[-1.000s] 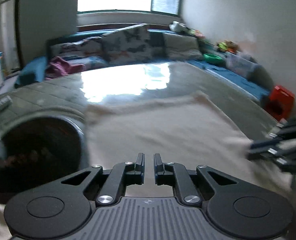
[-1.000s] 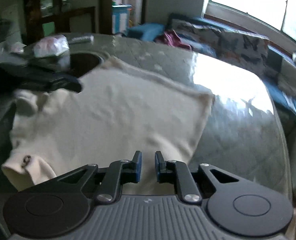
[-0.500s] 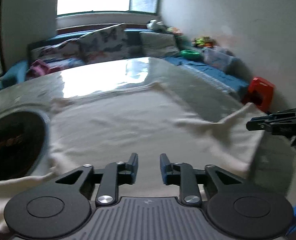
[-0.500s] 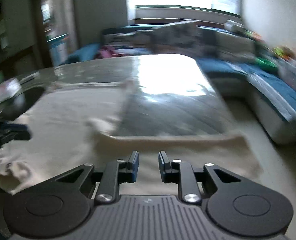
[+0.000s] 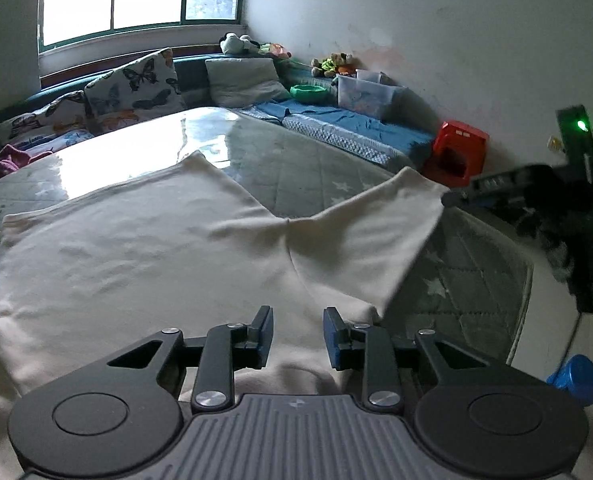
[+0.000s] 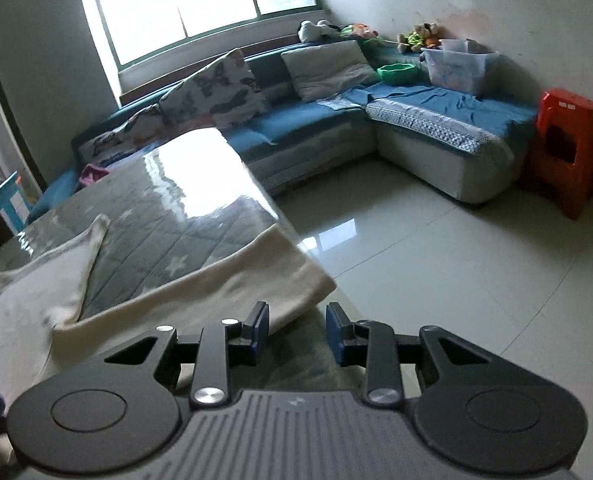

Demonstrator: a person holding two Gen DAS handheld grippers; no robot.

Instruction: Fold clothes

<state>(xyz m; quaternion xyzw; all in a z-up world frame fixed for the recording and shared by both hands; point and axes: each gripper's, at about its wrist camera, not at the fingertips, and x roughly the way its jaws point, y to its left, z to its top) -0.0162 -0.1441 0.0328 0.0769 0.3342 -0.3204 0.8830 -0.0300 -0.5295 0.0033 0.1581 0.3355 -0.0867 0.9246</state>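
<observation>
Cream shirt point(image 5: 136, 264) spread flat across the quilted, glass-topped table point(image 5: 476, 264), body toward the left side, one sleeve point(image 6: 216, 292) stretched out to the right edge; left gripper point(image 5: 298, 336) released, jaws apart, low over the shirt near the front edge, gripping nothing; right gripper point(image 6: 296, 334) likewise released, jaws apart just beside the sleeve end at the right edge; blue sofa point(image 6: 416, 112) and red stool point(image 6: 564, 152) beyond.
</observation>
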